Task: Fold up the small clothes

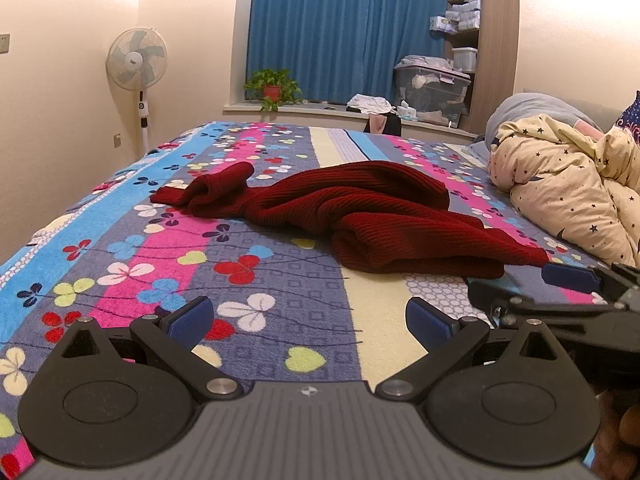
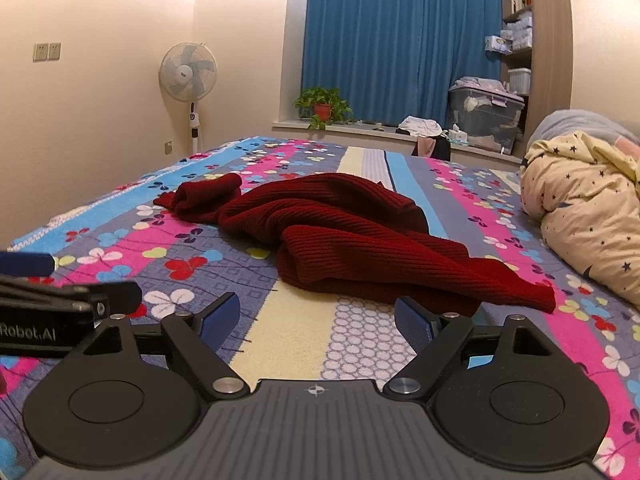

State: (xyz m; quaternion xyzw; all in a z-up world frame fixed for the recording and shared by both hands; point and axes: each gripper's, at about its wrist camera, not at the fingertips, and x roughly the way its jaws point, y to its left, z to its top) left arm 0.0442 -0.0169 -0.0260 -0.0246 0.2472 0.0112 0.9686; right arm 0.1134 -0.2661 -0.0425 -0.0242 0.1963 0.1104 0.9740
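Note:
A dark red ribbed knit sweater point(image 1: 360, 212) lies crumpled in the middle of the flowered bedspread point(image 1: 256, 280), one sleeve bunched toward the far left. In the right wrist view the same sweater point(image 2: 352, 236) lies just beyond the fingers. My left gripper point(image 1: 310, 320) hovers short of the sweater's near edge, open, with only bedspread between its blue pads. My right gripper point(image 2: 318, 316) is open too, nothing between its pads, its right finger close to the sweater's near hem. Each gripper shows at the other view's edge: the right gripper point(image 1: 572, 280), the left gripper point(image 2: 28, 264).
A rolled cream quilt with stars point(image 1: 568, 192) and a grey pillow lie along the right side of the bed. Beyond the far edge stand a pedestal fan point(image 1: 138, 64), a potted plant point(image 1: 272, 90) on the sill, a storage bin and shelves by the blue curtain.

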